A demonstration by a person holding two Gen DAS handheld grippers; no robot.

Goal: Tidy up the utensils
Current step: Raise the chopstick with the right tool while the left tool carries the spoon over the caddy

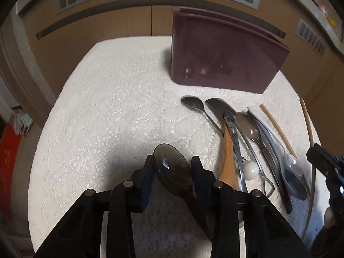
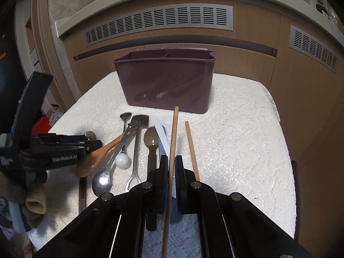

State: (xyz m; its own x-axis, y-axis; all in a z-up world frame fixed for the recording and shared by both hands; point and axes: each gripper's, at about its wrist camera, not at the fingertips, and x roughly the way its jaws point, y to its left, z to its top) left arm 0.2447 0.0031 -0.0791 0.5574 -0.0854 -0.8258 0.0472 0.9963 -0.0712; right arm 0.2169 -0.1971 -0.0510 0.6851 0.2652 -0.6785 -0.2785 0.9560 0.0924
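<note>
My left gripper (image 1: pixel 173 167) is shut on the bowl of a dark translucent spoon (image 1: pixel 172 169), low over the white tablecloth (image 1: pixel 111 111). My right gripper (image 2: pixel 171 167) is shut on a wooden chopstick (image 2: pixel 173 142) that points toward the maroon utensil holder (image 2: pixel 167 81). The holder also shows at the back in the left wrist view (image 1: pixel 221 53). A second chopstick (image 2: pixel 192 148) lies on the cloth just right of my right gripper. Several spoons and metal tools (image 1: pixel 247 146) lie in a row in front of the holder. The left gripper shows at the left in the right wrist view (image 2: pixel 86 146).
A wooden spoon (image 2: pixel 96 154), a white-ball-ended tool (image 2: pixel 122 161) and a white flat utensil (image 2: pixel 162 139) lie in the row. Wooden cabinet panels with grey vents (image 2: pixel 159 23) stand behind the table. The cloth's right edge (image 2: pixel 279 129) drops off.
</note>
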